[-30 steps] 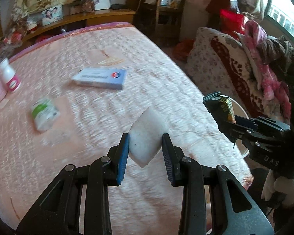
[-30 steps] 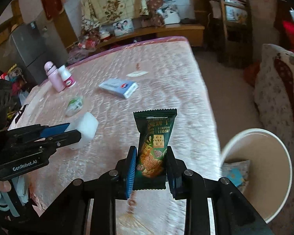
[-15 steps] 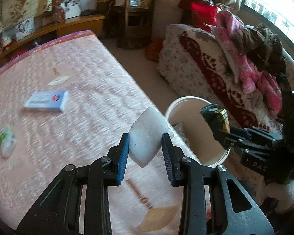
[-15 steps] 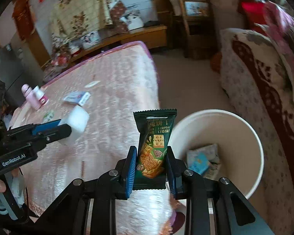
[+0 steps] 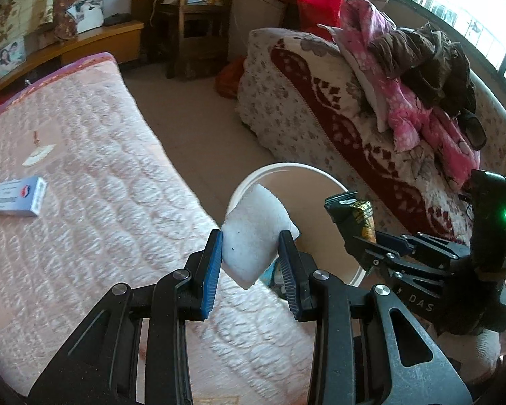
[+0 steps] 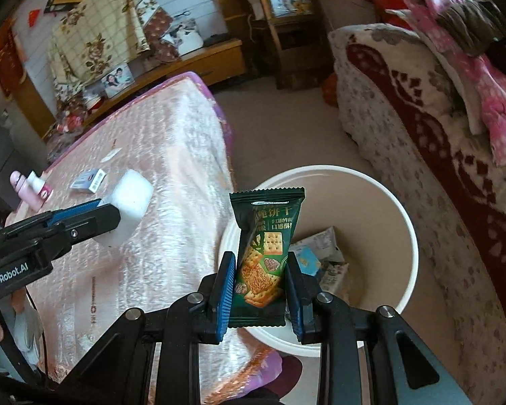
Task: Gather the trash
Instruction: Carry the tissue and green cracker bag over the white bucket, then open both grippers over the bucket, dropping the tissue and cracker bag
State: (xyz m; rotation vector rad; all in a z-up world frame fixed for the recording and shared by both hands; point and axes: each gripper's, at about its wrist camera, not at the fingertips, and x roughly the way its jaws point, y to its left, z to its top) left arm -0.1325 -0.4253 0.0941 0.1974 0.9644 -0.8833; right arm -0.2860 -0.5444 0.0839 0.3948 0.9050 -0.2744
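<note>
Left gripper (image 5: 251, 261) jaws part-closed, clamped on a white foam block (image 5: 253, 233). Blue pads (image 5: 212, 270) press both sides of the block; most of it sticks out past the fingertips, one corner pointing down between the fingers. Block is held in the air over the edge of the pink quilted bed (image 5: 84, 175), right beside the near rim of the white bucket (image 5: 286, 168).

Right gripper (image 6: 259, 287) jaws narrowly open, pinching a dark green cracker packet (image 6: 266, 246) at its lower half. Packet upright, crimped top edge up, cracker print facing the camera. It hangs over the bucket's (image 6: 404, 222) near-left rim, next to the bed (image 6: 158, 155) edge. In the left wrist view the same packet (image 5: 352, 212) shows edge-on in the right gripper (image 5: 357, 236), over the right side of the bucket.

Inside the bucket: crumpled wrappers (image 6: 320, 256), one with a light blue patch, lying on the bottom.

In the right wrist view the foam block (image 6: 130, 206) in the left gripper (image 6: 118, 212) sits left of the packet, over the bed.

On the bed, well apart from both grippers: blue and white box (image 5: 17, 197), small paper scrap (image 5: 37, 155), pink bottle (image 6: 25, 190) with a white bottle (image 6: 40, 185) touching it. Sofa (image 5: 320, 101) with a red-patterned cover beyond the bucket, pink clothes (image 5: 404, 111) piled on it.
</note>
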